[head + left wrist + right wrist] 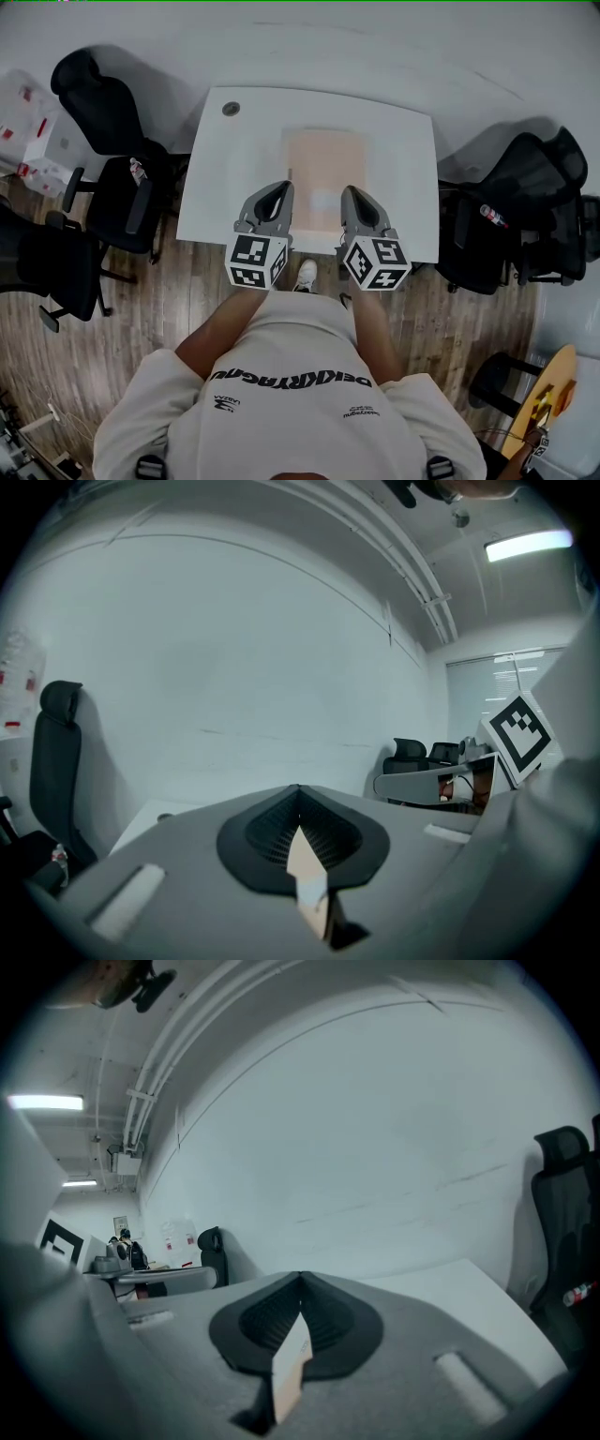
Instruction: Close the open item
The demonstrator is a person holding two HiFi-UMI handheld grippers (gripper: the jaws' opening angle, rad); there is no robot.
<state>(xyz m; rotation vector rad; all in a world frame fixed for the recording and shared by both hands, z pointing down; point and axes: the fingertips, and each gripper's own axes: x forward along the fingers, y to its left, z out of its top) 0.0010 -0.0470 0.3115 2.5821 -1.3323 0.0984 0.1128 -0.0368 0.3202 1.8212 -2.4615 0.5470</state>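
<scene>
1. Grippers first: left gripper (278,192) and right gripper (354,195) are both clenched, holding nothing.
2. Tan flat item (323,155) lies mid-table (225,178), just beyond the tips.
3. Probably best to press its cover down evenly with both closed tips.

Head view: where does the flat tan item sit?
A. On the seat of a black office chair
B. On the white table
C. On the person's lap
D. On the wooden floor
B: the tan item lies flat on the white table, with the black chairs off to the sides.
</scene>
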